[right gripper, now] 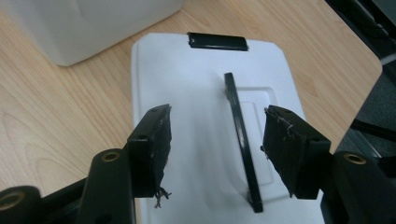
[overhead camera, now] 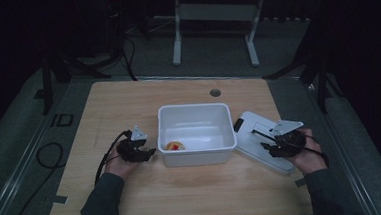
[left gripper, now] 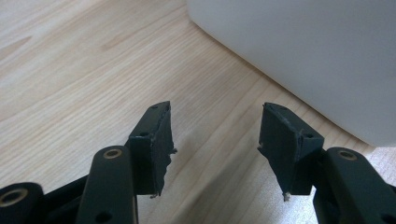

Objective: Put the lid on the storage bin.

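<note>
With both hands low on the tabletop (overhead camera: 128,99), I log positions against the white bin (overhead camera: 196,133), which stands near the middle of the wood surface. A small round item with red and yellow on it (overhead camera: 175,146) lies inside the bin, in the near-left corner of its floor; I cannot tell what it is.

Left tool (overhead camera: 150,152): just beside the bin's left wall, near its front corner, not touching it. In the left gripper view the left tool (left gripper: 215,144) has its jaws moderately wide, bare wood between them, and the bin's white wall (left gripper: 299,51) runs across the upper right. Nothing held.

Right tool (overhead camera: 267,146): to the right of the bin, above the white lid (overhead camera: 252,128). The lid lies flat on the tabletop with one end close to the bin's right wall, and I cannot tell whether it touches; its long axis runs away from the bin toward the near-right edge. In the right gripper view the right tool (right gripper: 217,140) has its jaws moderately wide, standing to either side of the lid's black handle bar (right gripper: 240,140), which stands up along the lid's (right gripper: 187,74) middle. The pads are clear of the bar. A black latch (right gripper: 217,41) sits at the lid's end nearest the bin. Frayed threads hang from both pads.
</note>
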The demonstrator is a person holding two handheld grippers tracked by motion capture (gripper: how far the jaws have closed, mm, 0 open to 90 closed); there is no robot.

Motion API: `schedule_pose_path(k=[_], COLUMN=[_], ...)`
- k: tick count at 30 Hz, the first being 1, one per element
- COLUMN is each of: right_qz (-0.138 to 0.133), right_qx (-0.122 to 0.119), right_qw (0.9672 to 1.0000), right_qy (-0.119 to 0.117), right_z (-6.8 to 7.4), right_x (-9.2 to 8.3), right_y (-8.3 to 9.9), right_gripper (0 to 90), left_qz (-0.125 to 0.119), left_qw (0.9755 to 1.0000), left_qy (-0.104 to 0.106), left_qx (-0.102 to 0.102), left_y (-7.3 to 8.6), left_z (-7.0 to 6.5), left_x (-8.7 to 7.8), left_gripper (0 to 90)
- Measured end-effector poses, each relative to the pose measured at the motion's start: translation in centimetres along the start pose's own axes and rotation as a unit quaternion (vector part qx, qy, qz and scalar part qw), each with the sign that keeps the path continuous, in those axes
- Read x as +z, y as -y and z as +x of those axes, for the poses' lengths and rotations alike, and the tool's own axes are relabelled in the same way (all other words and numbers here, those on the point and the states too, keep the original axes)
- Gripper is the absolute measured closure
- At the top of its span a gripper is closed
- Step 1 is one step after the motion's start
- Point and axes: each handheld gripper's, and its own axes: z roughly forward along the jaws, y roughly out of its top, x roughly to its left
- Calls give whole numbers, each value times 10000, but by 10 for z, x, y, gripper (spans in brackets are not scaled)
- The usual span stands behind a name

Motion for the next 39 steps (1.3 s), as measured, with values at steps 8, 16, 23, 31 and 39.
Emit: schedule_pose_path(k=[8,16,23,31,39], right_qz=[223,389,621,861,1083], right_qx=[-99,-178,-314,-422,-413], right_qw=[9997,9991,9975,9951,9929], right_qy=[35,2,-85,-219,-257], right_z=[-9,-15,-18,-19,-24], right_x=[-1,0,6,14,19], right_y=[-2,-8,-14,-20,-24], right_gripper=[420,446,496,561,587], left_qz=[80,90,84,80,51], left_qw=[9999,9999,9998,9998,9998], left_qy=[62,61,128,136,145], left_qx=[-49,-38,-146,-143,-135], left_y=[7,7,8,8,9], left_z=[2,3,5,6,6], left_x=[5,5,6,6,6], left_gripper=[418,390,358,355,353])
